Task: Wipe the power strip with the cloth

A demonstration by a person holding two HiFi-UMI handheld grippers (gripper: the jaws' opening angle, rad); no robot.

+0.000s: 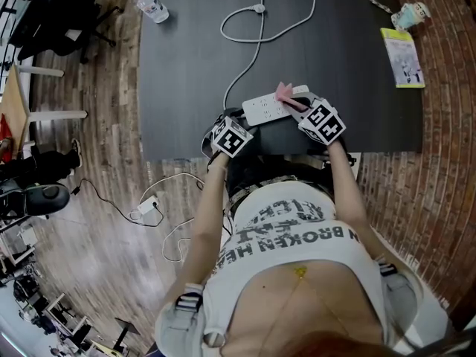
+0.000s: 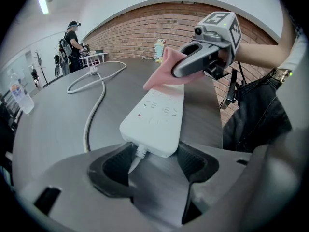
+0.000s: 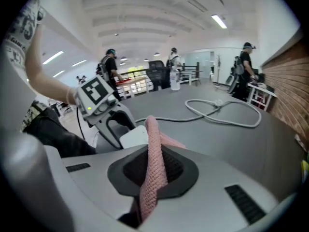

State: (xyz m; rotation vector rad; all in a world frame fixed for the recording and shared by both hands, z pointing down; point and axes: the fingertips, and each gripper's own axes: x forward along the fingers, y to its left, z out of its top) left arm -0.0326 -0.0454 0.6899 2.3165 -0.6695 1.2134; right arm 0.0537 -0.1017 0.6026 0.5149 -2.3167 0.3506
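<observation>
**A:** Checking progress: is the cloth (image 2: 163, 74) on the power strip (image 2: 155, 114)?

**B:** Yes. The right gripper (image 3: 153, 174) pinches the cloth at the strip's far end. The left gripper (image 2: 153, 154) clamps the cord end, at the table's (image 1: 342, 50) near edge. Wiping looks barely begun.

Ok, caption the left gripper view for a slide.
Left gripper grips the power strip at its cord end; right gripper holds pink cloth on the far end.

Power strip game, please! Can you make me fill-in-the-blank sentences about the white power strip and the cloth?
The right gripper has its jaws shut on a ____ knitted cloth. The left gripper grips the ____ end of the white plastic power strip. A clear plastic ____ lies near the far left corner of the dark table.
Missing words: pink; cable; bottle.
</observation>
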